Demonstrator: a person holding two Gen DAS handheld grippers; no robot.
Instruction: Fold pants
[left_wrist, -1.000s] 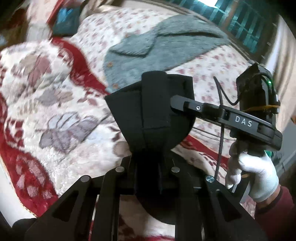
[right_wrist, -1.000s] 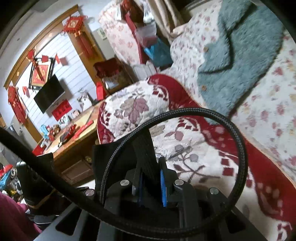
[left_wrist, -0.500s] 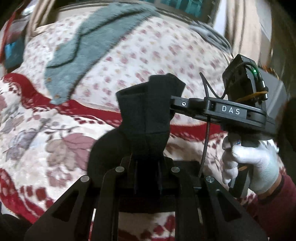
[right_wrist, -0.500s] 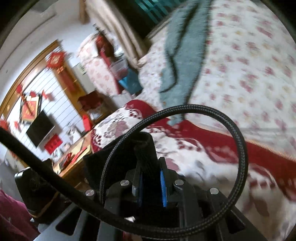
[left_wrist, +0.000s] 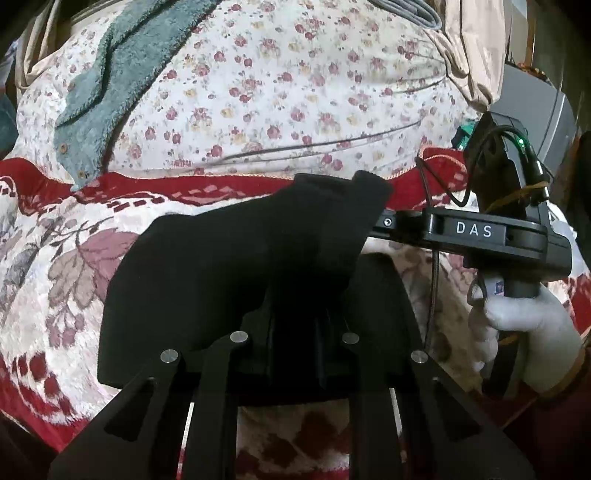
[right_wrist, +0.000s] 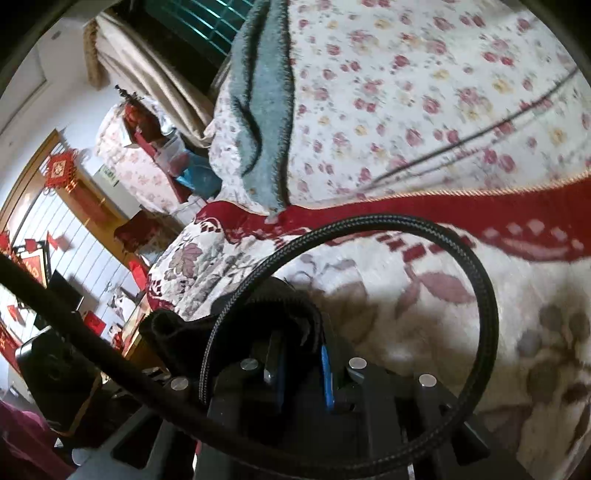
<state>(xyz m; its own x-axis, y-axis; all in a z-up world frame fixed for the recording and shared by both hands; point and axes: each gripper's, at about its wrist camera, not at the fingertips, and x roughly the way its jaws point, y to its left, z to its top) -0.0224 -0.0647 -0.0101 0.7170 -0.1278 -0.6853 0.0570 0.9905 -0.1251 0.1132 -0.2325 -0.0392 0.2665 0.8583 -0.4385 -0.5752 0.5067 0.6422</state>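
Both the left tongs (left_wrist: 295, 314) and right tongs (right_wrist: 301, 354), each pinching the black pants (left_wrist: 236, 266), are now lowering the previously lifted garment toward the bed (left_wrist: 55, 295), laying the fold down near its red-bordered blanket edge.

White letters "DAS" stand on the black body of the right gripper (left_wrist: 384, 221).

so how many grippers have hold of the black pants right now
2. The left gripper clamps the black pants at the near middle; the right gripper pinches their right edge. Where each grip lands is partly hidden by cloth.
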